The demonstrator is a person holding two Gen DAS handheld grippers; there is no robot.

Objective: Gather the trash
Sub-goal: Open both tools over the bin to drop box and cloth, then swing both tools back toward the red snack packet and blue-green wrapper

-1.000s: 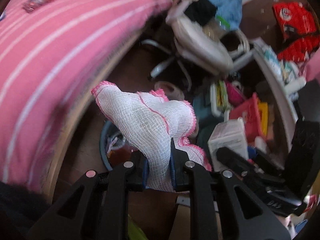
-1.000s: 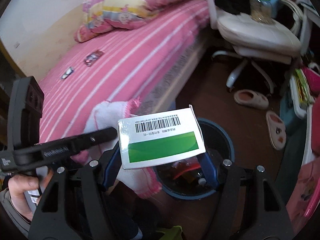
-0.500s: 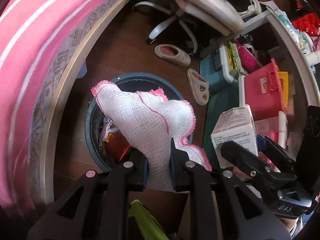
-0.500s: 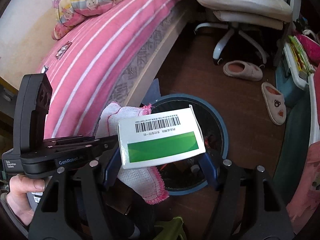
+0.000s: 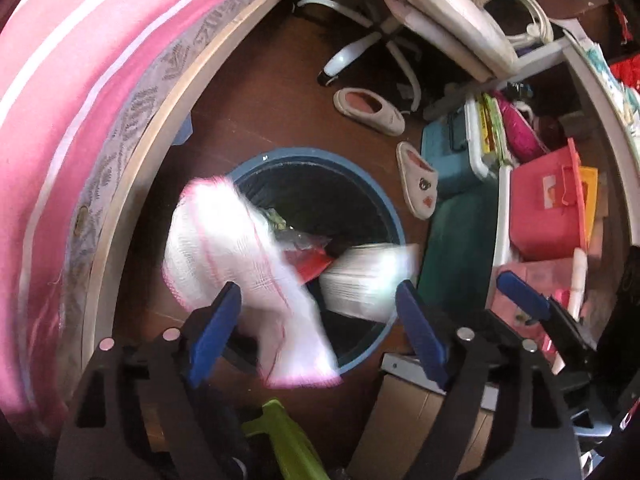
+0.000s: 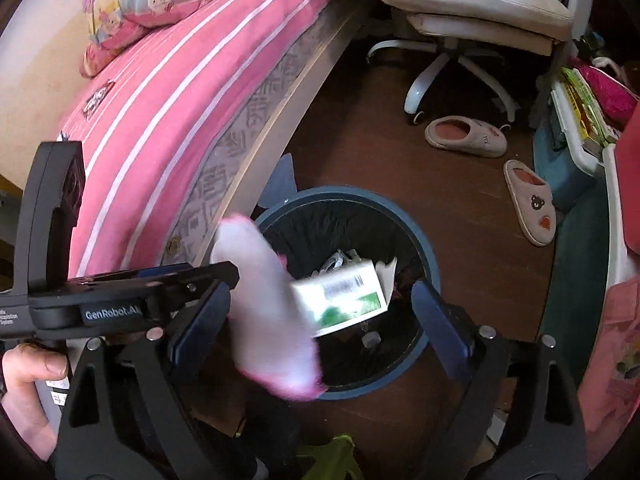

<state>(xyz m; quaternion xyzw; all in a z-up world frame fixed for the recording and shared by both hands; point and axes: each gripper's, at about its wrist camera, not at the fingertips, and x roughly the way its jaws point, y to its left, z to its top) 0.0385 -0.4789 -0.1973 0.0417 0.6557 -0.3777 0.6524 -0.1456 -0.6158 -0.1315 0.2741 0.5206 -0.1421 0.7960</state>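
Note:
A round blue trash bin (image 5: 384,216) (image 6: 428,264) with a black liner stands on the brown floor by the bed and holds some trash. My left gripper (image 5: 316,312) is open above it. A white cloth with pink edging (image 5: 224,248) (image 6: 272,320) is blurred in the air between the left fingers, over the bin's near rim. My right gripper (image 6: 320,308) is open too. A white and green carton (image 6: 344,300) (image 5: 364,280) is blurred in mid-air over the bin, free of the right fingers.
A bed with a pink striped sheet (image 6: 168,92) runs along the left. A white office chair (image 6: 464,4) stands behind the bin. Two slippers (image 6: 464,136) (image 6: 530,208) lie on the floor. Cluttered shelves with a pink box (image 5: 548,208) are on the right.
Both grippers have opened over the bin. The cloth has slipped from the left fingers and the carton from the right ones; both are dropping toward the bin.

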